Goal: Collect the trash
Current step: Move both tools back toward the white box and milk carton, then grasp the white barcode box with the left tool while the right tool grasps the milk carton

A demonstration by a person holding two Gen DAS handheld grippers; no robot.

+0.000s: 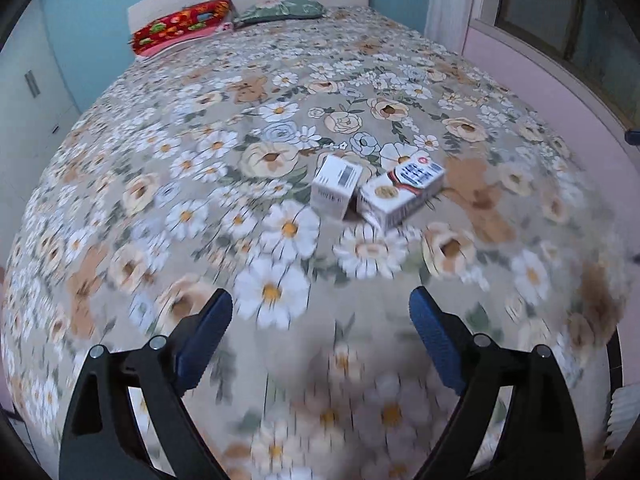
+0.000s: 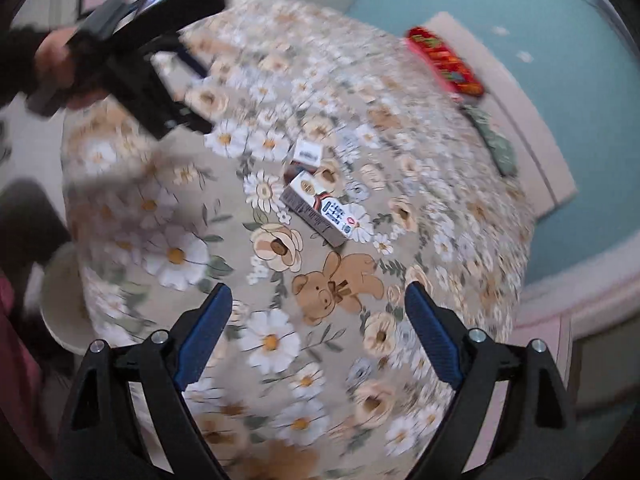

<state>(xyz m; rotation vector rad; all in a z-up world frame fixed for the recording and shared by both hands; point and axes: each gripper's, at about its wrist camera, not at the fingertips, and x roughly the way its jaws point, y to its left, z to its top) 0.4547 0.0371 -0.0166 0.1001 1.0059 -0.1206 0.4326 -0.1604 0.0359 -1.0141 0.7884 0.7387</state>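
Cardboard boxes, a small box [image 1: 336, 189] and a long carton [image 1: 402, 192], are lying touching on the bed cover [image 1: 168, 184]. Left gripper [image 1: 320, 320] and right gripper [image 2: 318, 312] are both hovering wide open, holding nothing. Closing on one box is risking pushing the other away.

Left gripper [image 1: 320, 328] and right gripper [image 2: 318, 320]: black plastic frames, triangular cut-outs, silver round screws at the pivots. Ribbed blue pads [image 2: 206, 336] are fitted to each finger. Bare skin and a dark sleeve are seen on the left hand [image 2: 56, 64].
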